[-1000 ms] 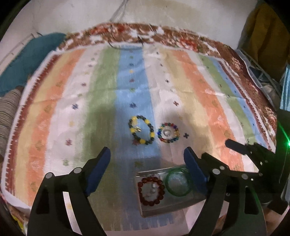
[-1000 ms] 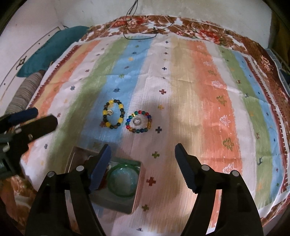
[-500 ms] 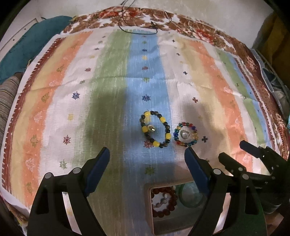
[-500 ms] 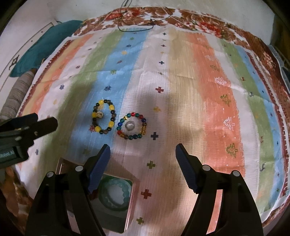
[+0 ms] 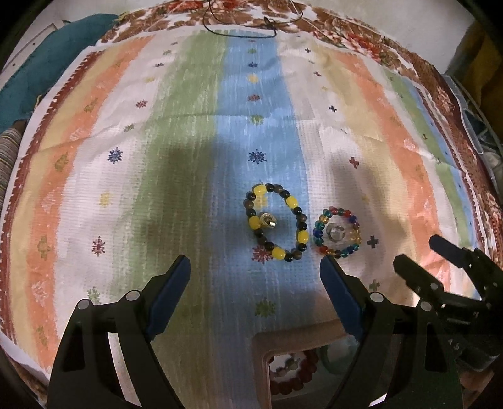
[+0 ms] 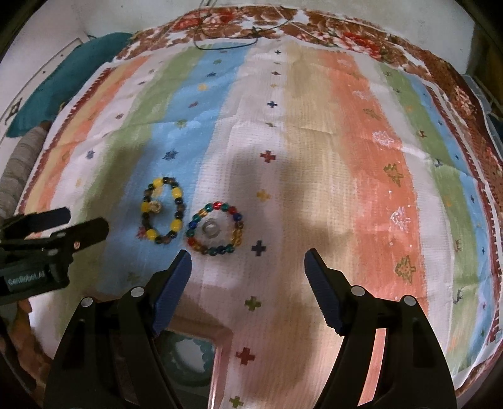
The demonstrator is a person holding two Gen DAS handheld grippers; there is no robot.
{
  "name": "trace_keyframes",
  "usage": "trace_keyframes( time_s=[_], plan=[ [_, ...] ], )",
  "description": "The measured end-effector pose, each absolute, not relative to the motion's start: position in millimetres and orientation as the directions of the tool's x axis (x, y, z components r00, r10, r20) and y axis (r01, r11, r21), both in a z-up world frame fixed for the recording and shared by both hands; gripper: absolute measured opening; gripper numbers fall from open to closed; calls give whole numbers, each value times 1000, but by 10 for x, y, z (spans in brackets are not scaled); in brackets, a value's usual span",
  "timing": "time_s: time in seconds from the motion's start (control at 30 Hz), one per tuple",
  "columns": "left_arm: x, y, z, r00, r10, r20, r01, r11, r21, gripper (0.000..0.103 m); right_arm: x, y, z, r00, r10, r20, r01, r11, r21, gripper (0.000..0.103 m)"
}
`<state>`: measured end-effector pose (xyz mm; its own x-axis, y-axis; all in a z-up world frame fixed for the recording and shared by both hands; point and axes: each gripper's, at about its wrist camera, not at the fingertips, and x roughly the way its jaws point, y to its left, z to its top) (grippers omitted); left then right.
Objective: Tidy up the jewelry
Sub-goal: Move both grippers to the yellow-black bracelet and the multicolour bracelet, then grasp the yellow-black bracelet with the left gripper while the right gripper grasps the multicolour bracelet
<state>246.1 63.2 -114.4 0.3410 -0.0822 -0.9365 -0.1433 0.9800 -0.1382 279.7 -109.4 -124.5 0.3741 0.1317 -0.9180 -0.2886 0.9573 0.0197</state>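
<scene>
A yellow-and-dark bead bracelet (image 5: 276, 226) (image 6: 163, 215) lies on the striped cloth with a small ring (image 5: 267, 220) inside it. Right beside it lies a multicoloured bead bracelet (image 5: 338, 232) (image 6: 214, 228) around a clear ring (image 6: 210, 228). My left gripper (image 5: 255, 283) hangs open just short of both, nothing between its fingers. My right gripper (image 6: 248, 277) is open too, the multicoloured bracelet just ahead of its left finger. A clear tray (image 5: 264, 352) at the bottom edge holds a red bead bracelet (image 5: 292, 377) and a green bangle (image 6: 185, 358), both partly hidden.
The striped cloth (image 5: 188, 141) covers the whole work surface, with a floral border at the far side. A thin black cord (image 5: 239, 30) lies at the far edge. A teal fabric (image 5: 34, 75) sits off the far left corner.
Both grippers have sunk toward the cloth and moved forward; the two bracelets look larger and nearer, and the tray has slid toward the bottom edge of both views.
</scene>
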Motion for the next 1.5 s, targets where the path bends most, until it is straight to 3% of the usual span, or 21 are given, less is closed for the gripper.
trace_keyframes(
  time_s=[0.63,1.13,1.2,1.37,1.43,1.5],
  plan=[
    [2754,644,-1504,271,-82,-959,-102,988,-113,81,3052,-1006,-1526,340,78,-937,-267,963,-17,74],
    [2960,527,-1731,218,-48,-975,-37,998,-57,68,3251,-956,-1810,301,44,-953,-254,967,-35,74],
    [2968,528,-1766,210,-47,-976,-34,998,-55,65,3258,-941,-1844,298,34,-954,-258,965,-46,65],
    [2981,491,-1824,219,-16,-976,-10,1000,-18,59,3272,-950,-1887,296,29,-955,-259,965,-51,60],
    [2974,507,-1846,217,-4,-976,-10,1000,-7,53,3266,-949,-1882,299,30,-954,-262,964,-52,50],
    [2973,525,-1852,217,12,-976,-17,1000,8,37,3268,-958,-1884,300,36,-953,-263,964,-46,39]
  ],
)
